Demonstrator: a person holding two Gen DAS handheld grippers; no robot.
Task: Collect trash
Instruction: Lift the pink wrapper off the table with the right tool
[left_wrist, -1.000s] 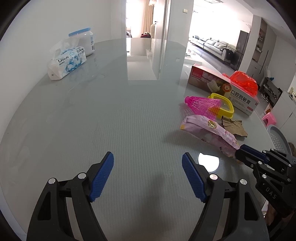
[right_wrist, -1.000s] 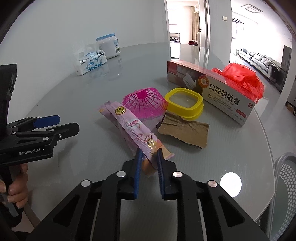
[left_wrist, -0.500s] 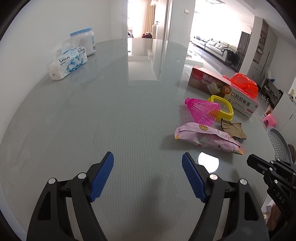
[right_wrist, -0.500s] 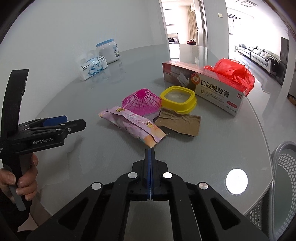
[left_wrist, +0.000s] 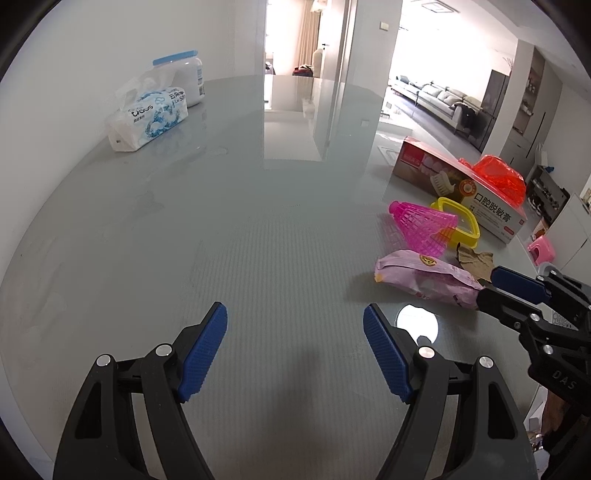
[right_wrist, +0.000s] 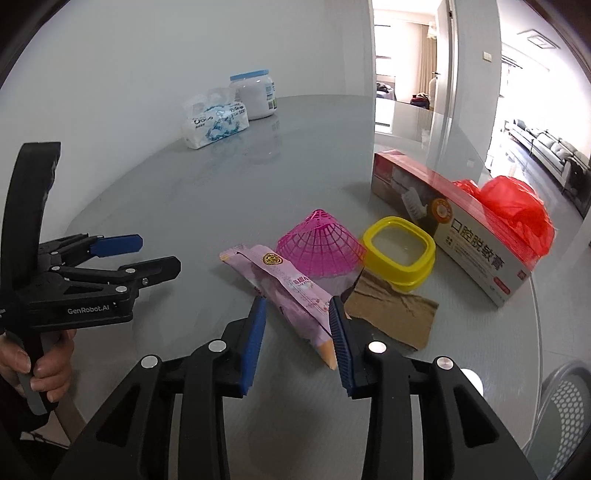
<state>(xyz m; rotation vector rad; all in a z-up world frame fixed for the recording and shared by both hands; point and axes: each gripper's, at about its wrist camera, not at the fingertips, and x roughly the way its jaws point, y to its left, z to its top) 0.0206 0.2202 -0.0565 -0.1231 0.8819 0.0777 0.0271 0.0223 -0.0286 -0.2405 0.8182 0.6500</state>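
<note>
Trash cluster near counter (right_wrist: 221, 184) right edge: pink foil snack wrapper (right_wrist: 291, 291) lies between right gripper (right_wrist: 297, 339) jaws, just opened, gripping nothing; left gripper (left_wrist: 295, 350) wide open, empty, standing by.

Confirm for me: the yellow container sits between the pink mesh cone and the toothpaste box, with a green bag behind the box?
Not quite. The bag is red, not green, as the right wrist view shows. The rest holds: the yellow container sits between the pink mesh cone and the toothpaste box.
</note>
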